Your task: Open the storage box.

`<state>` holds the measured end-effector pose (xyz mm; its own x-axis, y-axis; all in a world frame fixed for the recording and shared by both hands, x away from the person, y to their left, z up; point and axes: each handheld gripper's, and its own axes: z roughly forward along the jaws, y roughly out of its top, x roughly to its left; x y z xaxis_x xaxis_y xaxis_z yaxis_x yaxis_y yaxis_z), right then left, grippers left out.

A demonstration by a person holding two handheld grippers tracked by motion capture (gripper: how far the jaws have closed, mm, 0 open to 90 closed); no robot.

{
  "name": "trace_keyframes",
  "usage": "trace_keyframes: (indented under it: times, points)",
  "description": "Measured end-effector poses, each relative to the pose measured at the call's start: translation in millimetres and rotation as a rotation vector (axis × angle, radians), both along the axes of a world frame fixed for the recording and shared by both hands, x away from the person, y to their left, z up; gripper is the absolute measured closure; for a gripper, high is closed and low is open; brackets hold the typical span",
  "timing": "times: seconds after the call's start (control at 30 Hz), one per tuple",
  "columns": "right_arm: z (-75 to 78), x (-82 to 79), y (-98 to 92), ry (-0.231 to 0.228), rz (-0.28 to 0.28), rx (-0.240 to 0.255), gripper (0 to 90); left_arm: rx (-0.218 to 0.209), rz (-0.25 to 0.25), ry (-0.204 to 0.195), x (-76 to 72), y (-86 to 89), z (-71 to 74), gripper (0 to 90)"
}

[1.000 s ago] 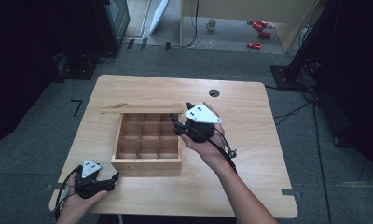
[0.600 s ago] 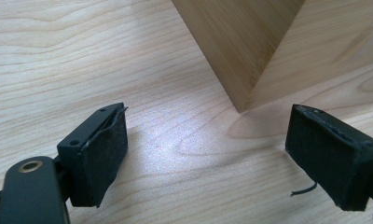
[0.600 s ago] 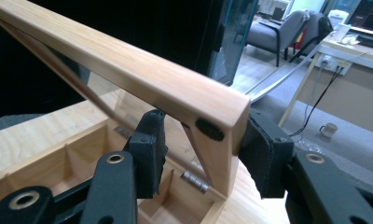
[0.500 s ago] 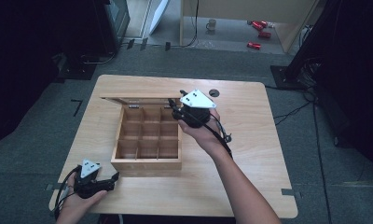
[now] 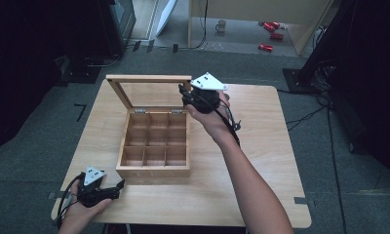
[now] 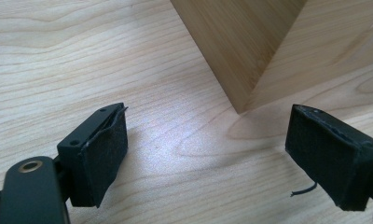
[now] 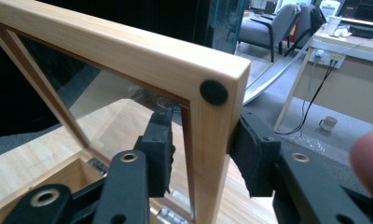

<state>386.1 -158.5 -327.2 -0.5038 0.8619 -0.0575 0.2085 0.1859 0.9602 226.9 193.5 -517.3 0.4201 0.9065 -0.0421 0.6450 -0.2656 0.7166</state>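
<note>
A wooden box (image 5: 154,171) with several compartments sits on the table (image 5: 261,146), all of them bare. Its glass-paned lid (image 5: 149,78) stands nearly upright at the back. My right gripper (image 5: 185,95) is shut on the lid's right frame rail near the top corner. In the right gripper view the jaws of this gripper (image 7: 205,149) straddle the lid (image 7: 128,51), one pad behind the glass and one outside. My left gripper (image 5: 117,187) rests on the table by the box's front-left corner. It is open (image 6: 208,158) and holds nothing, facing the box corner (image 6: 231,46).
The table's front edge runs just below my left hand. On the floor beyond the table are a mug (image 5: 222,24), red items (image 5: 268,47) and cables. Dark equipment stands at the left and right sides.
My right gripper has swung the lid up from lying almost flat to nearly upright, moving back and up. The left gripper has stayed put.
</note>
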Motion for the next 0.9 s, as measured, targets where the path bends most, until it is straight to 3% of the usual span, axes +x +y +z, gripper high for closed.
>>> trace_keyframes:
  times: [0.33, 0.63, 0.9]
  points:
    - [5.5, 30.9, -5.1, 0.042, -0.007, 0.047, 66.4, -0.004, -0.002, 0.001, 0.6, -0.1, -0.1, 13.5]
    - [8.4, 66.2, -1.6, 0.119, -0.072, 0.105, 66.7, -0.007, -0.003, 0.002, 0.7, 0.3, 0.0, 13.5]
    - [6.6, 86.4, 1.3, 0.153, -0.113, 0.123, 66.7, -0.011, -0.006, 0.002, 0.9, 0.7, 0.0, 13.5]
